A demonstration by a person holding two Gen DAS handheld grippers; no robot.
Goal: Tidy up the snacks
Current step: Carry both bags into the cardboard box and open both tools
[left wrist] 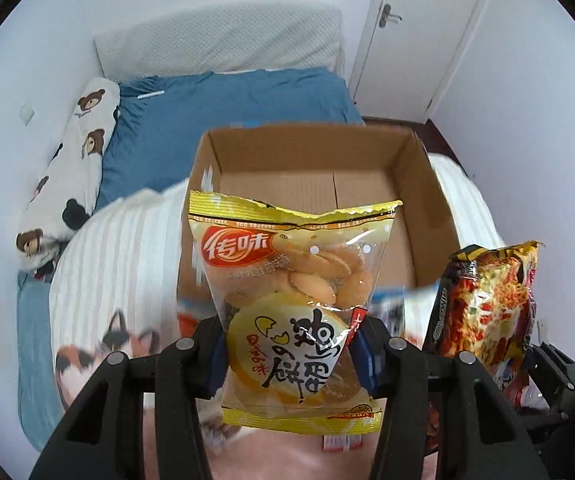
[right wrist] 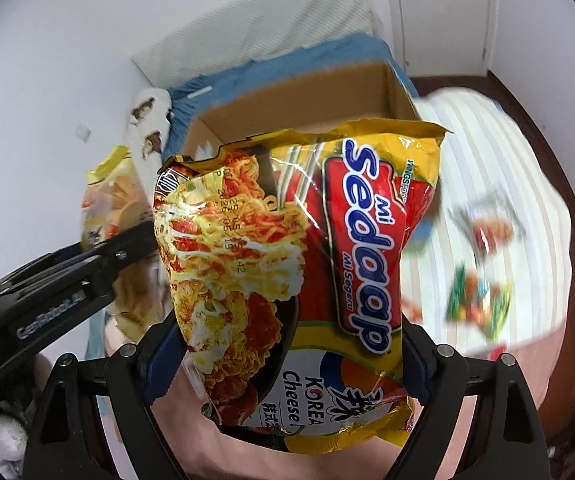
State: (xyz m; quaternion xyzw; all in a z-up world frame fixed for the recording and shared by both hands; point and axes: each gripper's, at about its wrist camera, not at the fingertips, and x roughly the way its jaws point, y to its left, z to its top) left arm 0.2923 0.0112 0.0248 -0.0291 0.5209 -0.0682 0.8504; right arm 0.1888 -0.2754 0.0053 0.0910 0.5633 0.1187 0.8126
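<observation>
Left gripper (left wrist: 291,356) clamps the egg-cracker bag (left wrist: 287,300); right gripper (right wrist: 287,360) clamps the noodle packet (right wrist: 295,264); cardboard box (left wrist: 427,184) at 12 o'clock.

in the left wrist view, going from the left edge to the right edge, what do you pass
Bear-print pillow → striped white blanket → egg cracker bag held in the left tool → instant noodle packet → white wall.
</observation>
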